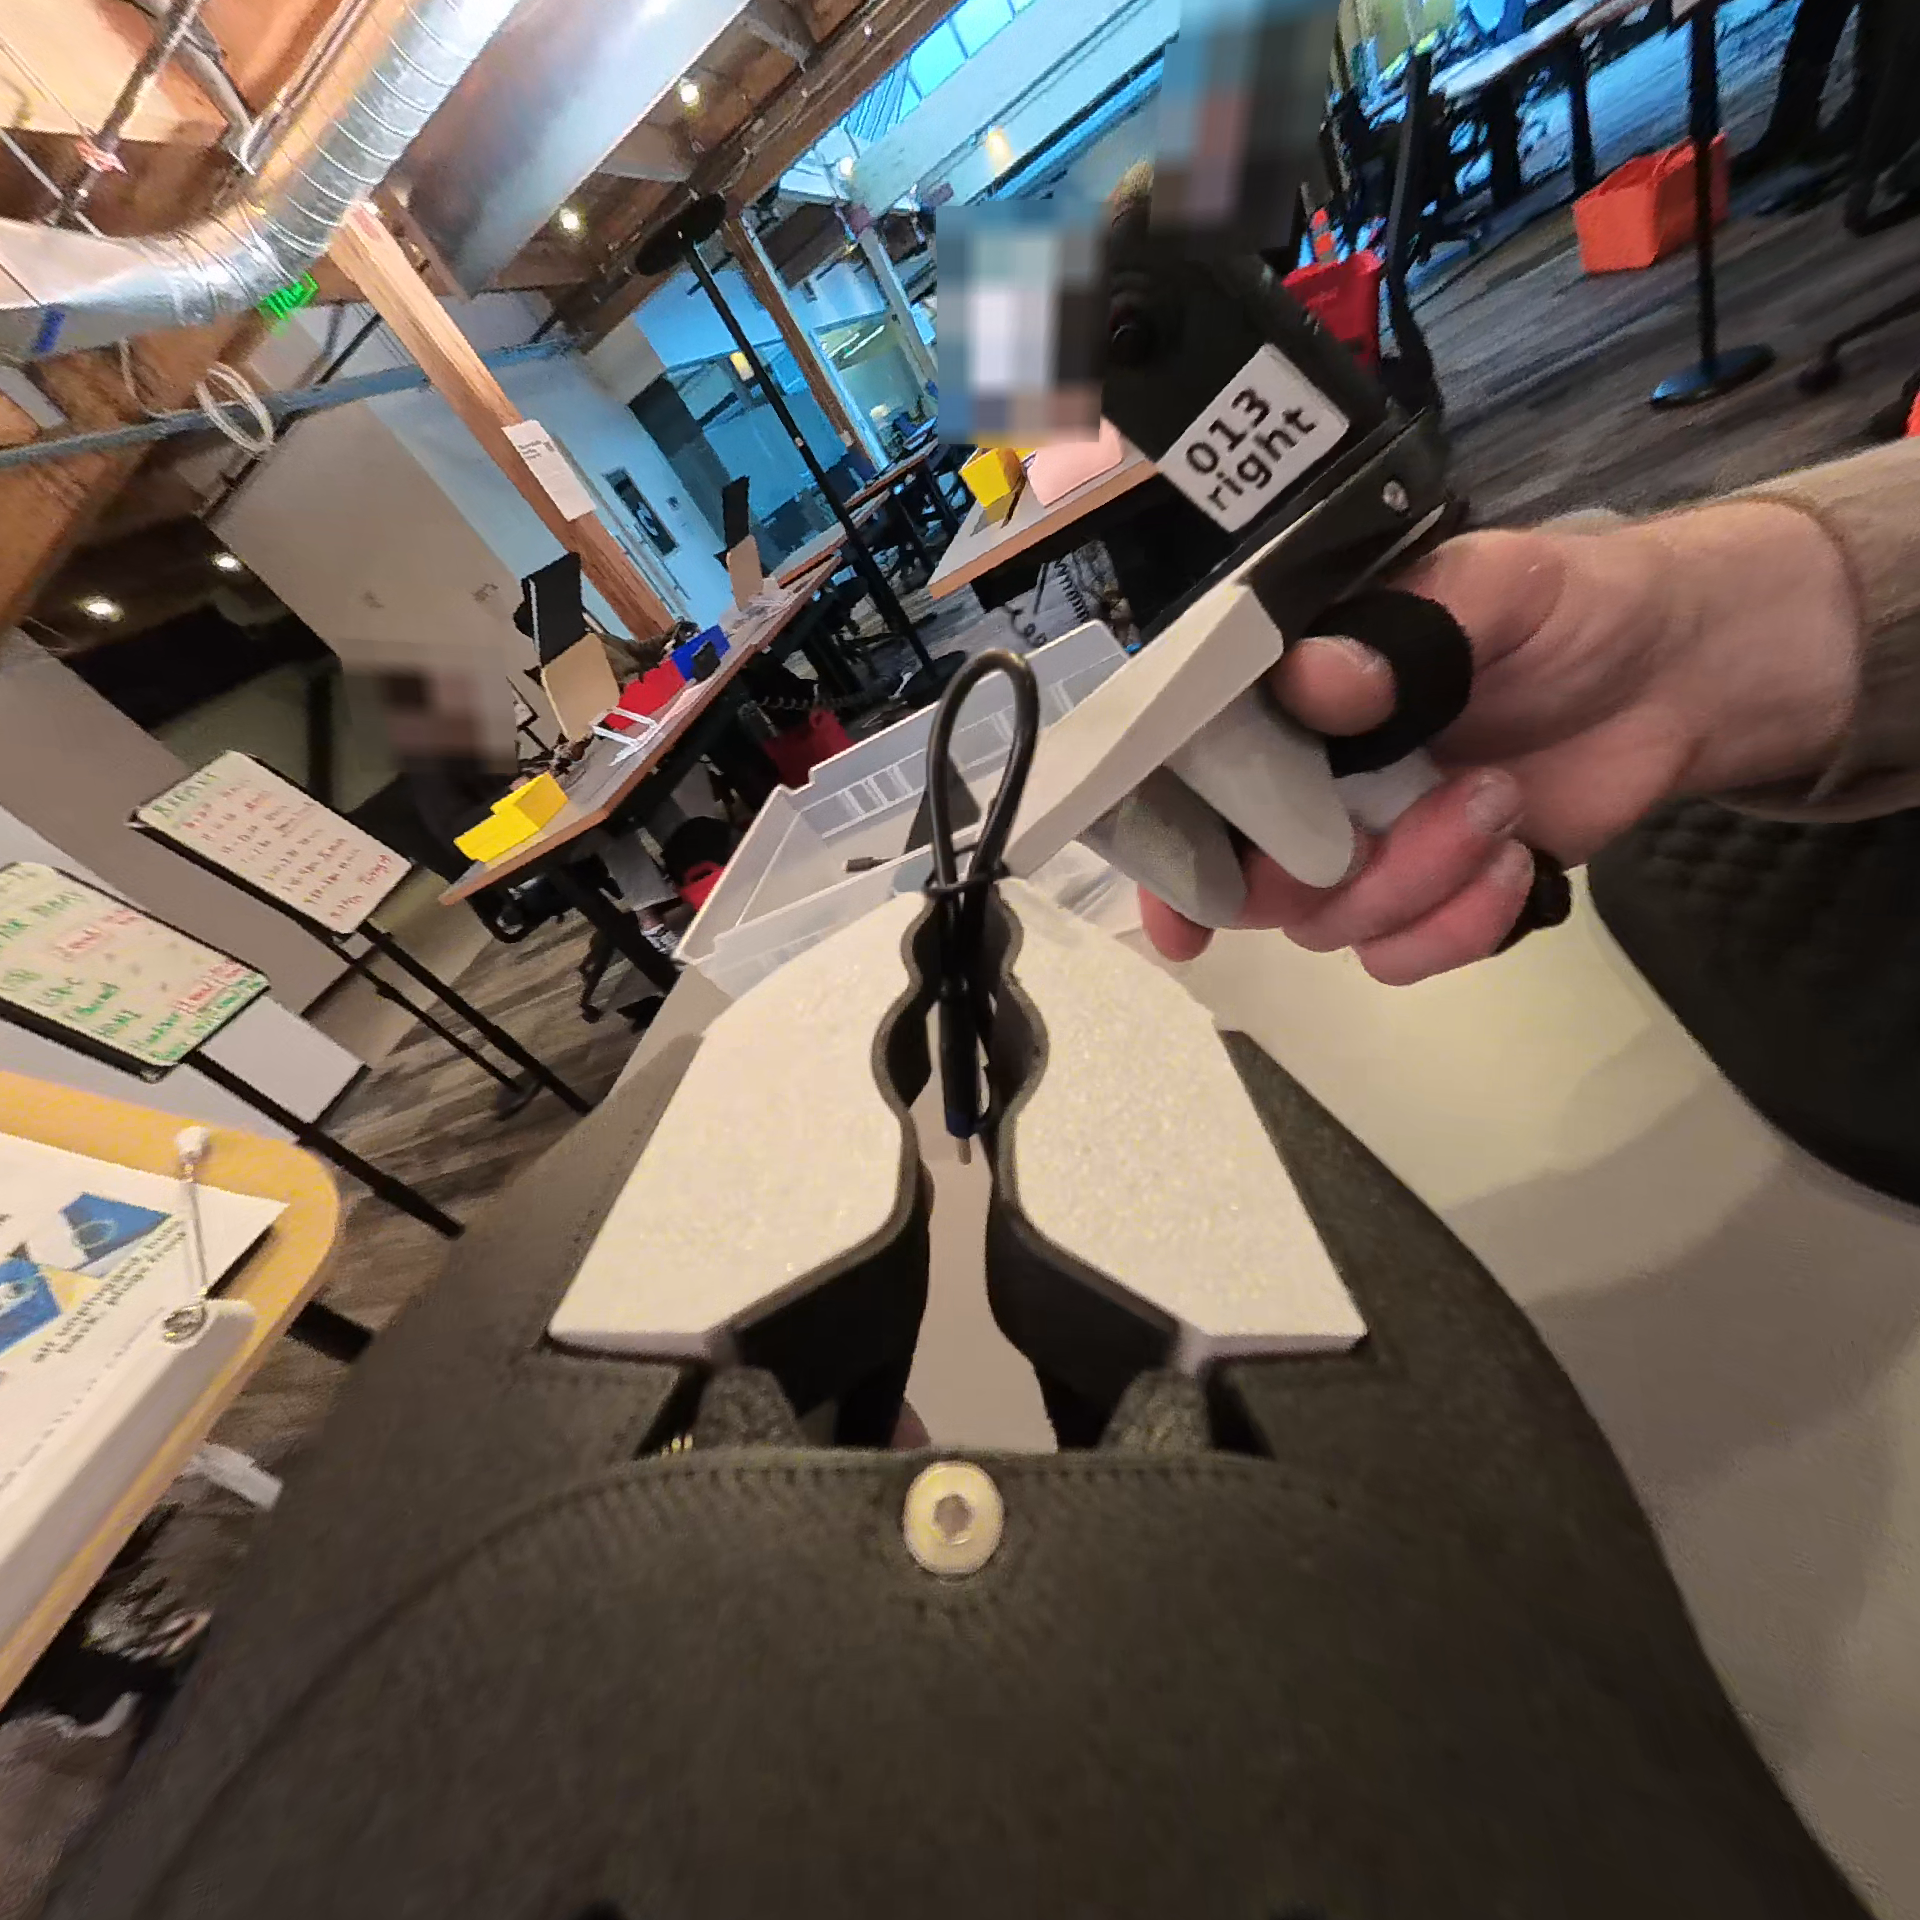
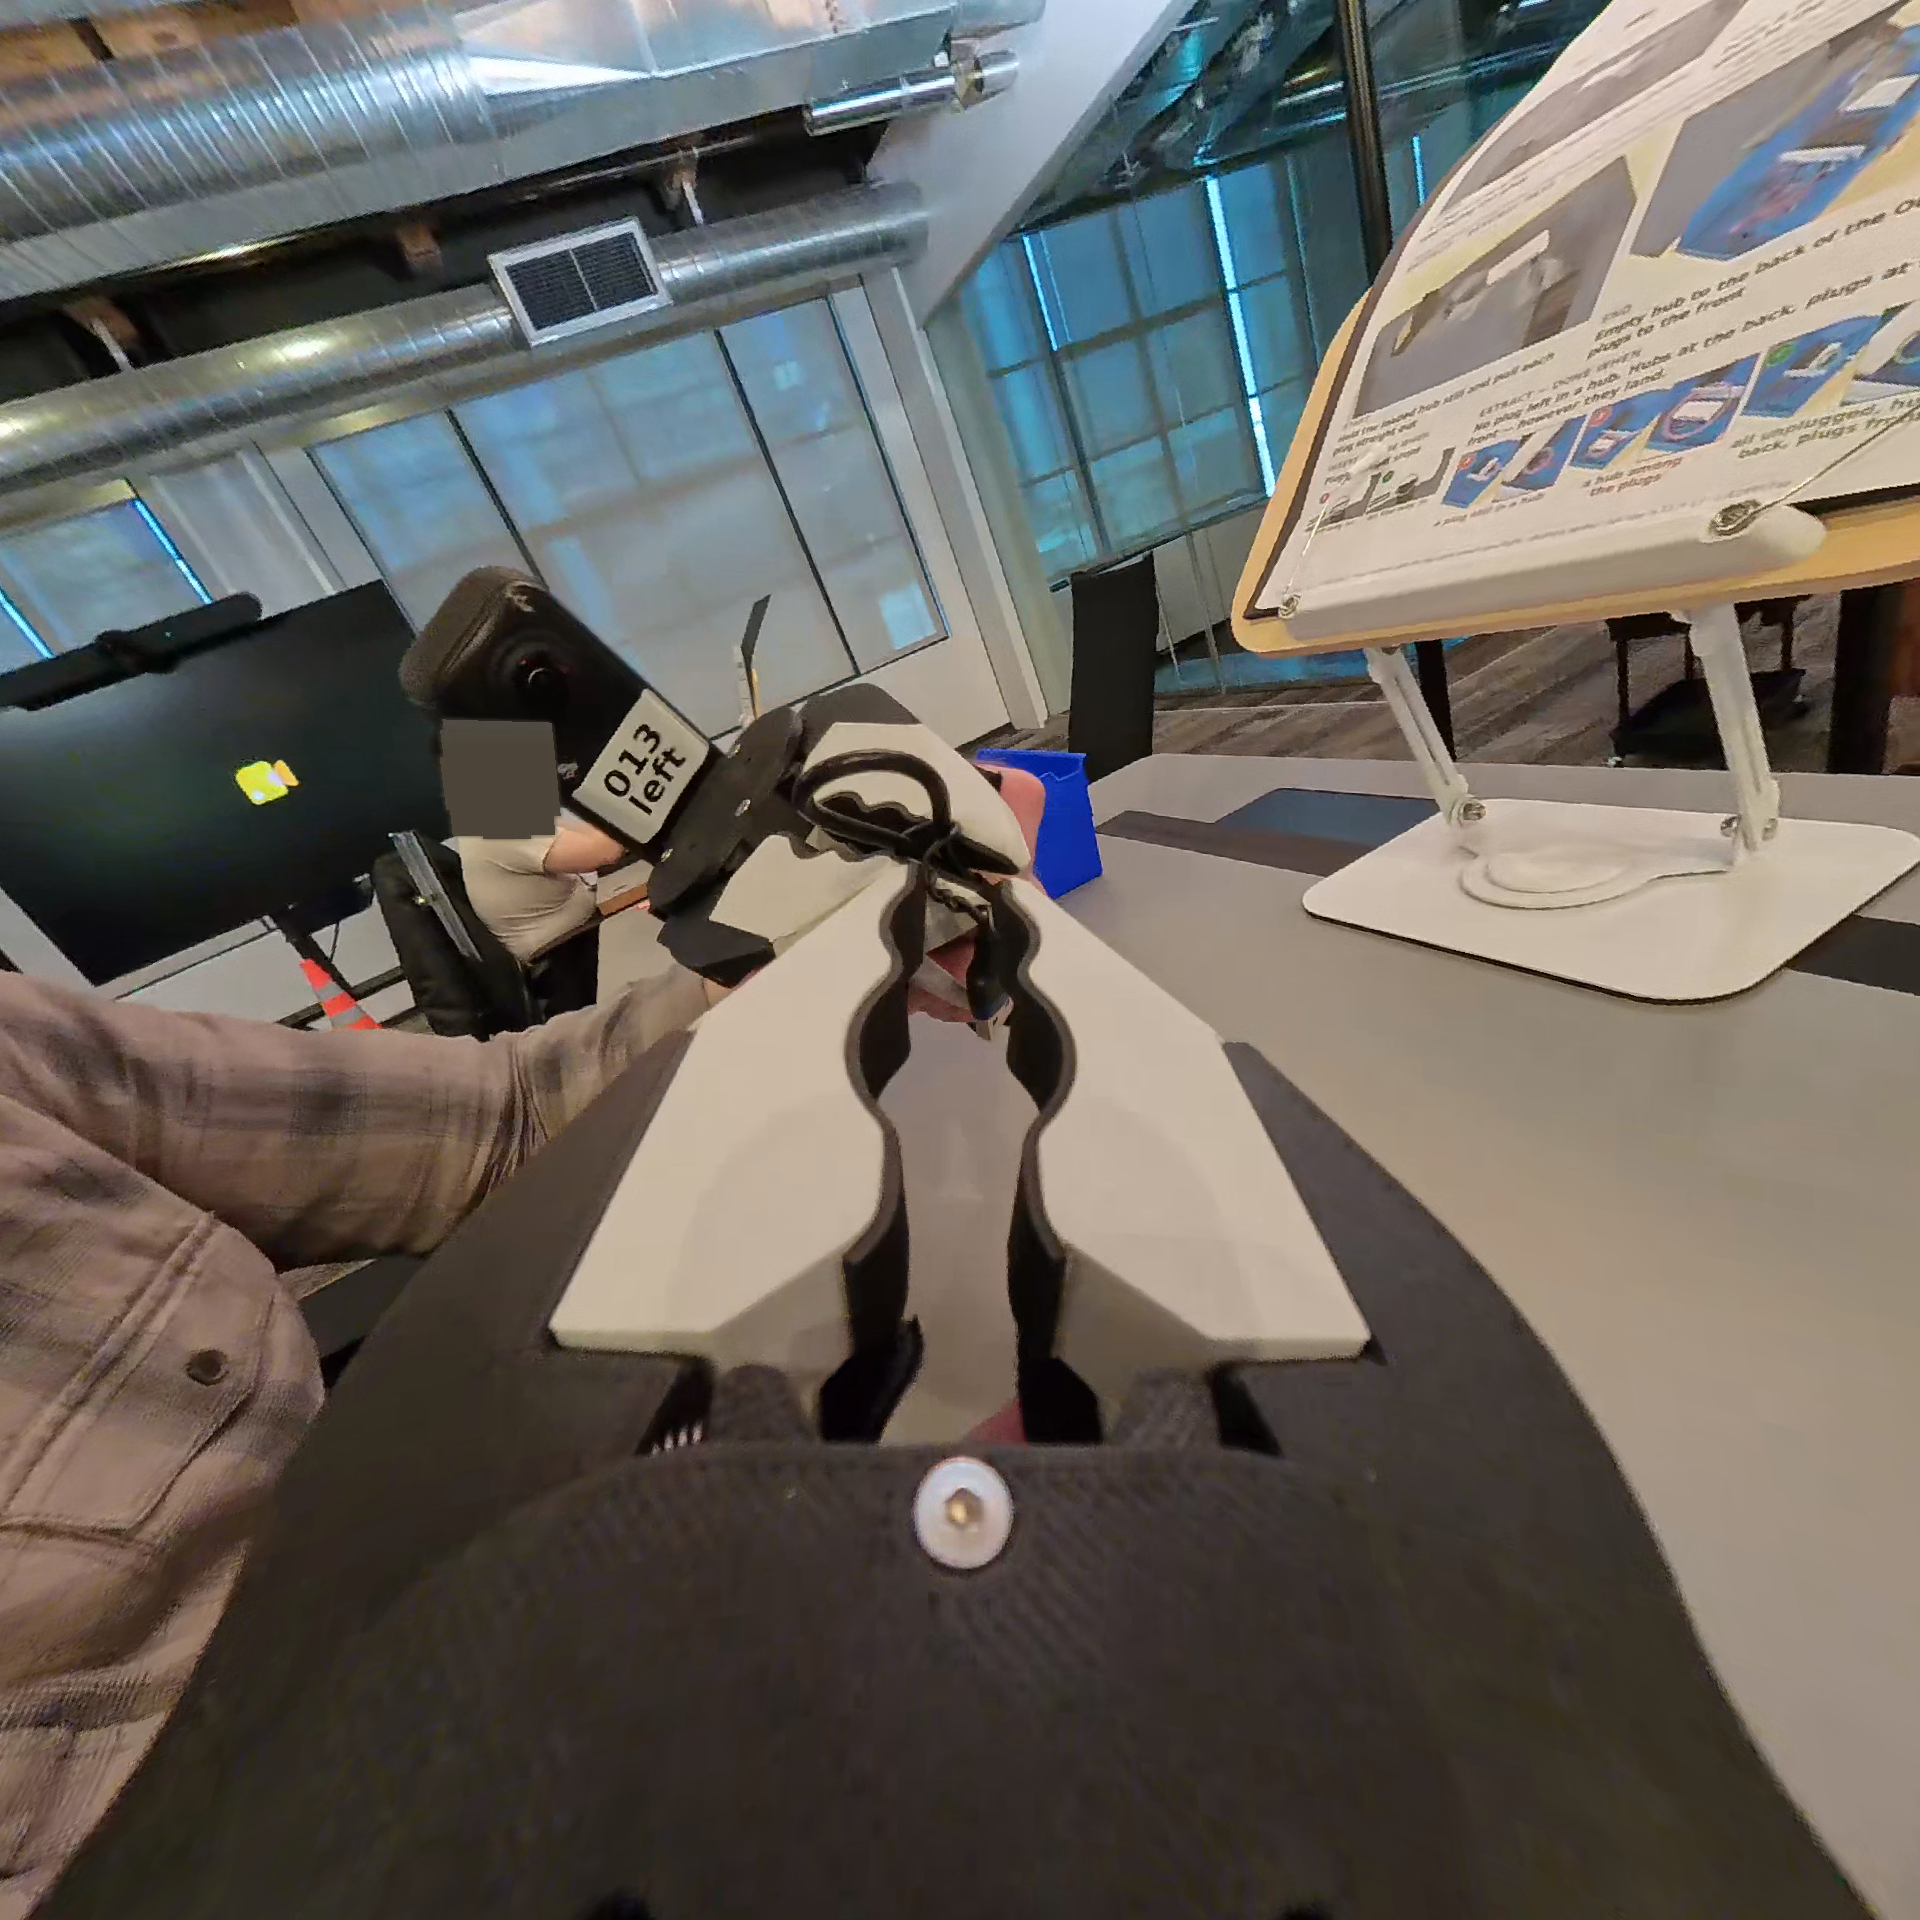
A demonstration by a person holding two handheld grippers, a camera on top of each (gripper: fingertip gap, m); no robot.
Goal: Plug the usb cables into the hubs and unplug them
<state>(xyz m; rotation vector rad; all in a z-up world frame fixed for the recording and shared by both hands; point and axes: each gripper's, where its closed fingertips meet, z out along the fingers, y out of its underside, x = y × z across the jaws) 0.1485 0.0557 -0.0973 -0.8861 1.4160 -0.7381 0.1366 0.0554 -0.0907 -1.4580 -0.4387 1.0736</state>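
A pale grey, matte table (image 2: 1558, 1195) carries a white metal-footed stand (image 2: 1621, 894) with a tan board propping printed instruction sheets (image 2: 1662, 312). Behind lies an open workshop: ribbed silver ducting (image 2: 416, 343) under the ceiling, tall glazed walls, timber posts (image 1: 488, 416), rows of desks with yellow bins (image 1: 514, 821), and whiteboards on black legs (image 1: 275, 842). A blue bin (image 2: 1049, 821) sits at the table's far edge, and a clear plastic tray (image 1: 810, 873) lies beyond the grippers.

The left gripper (image 1: 961, 935) has white, grainy fingers lined with wavy black rubber; they are clenched near the tips on a thin black USB cable (image 1: 977, 790), bundled and tied, its loop rising above the tips and its blue-marked plug (image 1: 961, 1127) hanging back between the fingers. The right gripper (image 2: 951, 904), of the same make, meets the cable bundle at its tips, held in a hand (image 1: 1538, 748); its jaws look nearly together there, though whether they grip cannot be told.
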